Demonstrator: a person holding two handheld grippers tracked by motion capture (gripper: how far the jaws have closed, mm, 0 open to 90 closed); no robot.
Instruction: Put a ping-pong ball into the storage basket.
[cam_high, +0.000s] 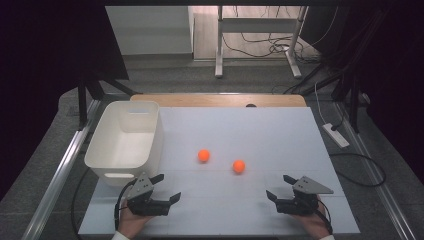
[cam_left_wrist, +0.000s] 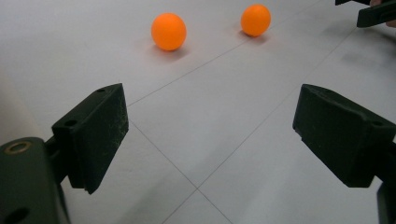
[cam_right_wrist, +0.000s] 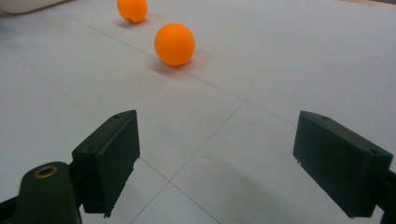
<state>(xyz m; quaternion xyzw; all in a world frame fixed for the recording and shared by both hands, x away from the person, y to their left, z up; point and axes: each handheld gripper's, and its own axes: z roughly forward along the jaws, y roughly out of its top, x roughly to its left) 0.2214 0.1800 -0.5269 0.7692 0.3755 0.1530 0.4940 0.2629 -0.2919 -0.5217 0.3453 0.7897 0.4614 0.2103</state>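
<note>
Two orange balls on desk: likely light, hollow, smooth, roll-prone; grip across widest girth. Left gripper wide, empty; right gripper wide, empty

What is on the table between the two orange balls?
Nothing. The high view shows only bare white table between the left orange ball and the right orange ball; they lie apart, not touching.

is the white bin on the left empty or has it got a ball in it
Empty: the white bin shows only bare white floor, and both orange balls lie outside on the table.
</note>
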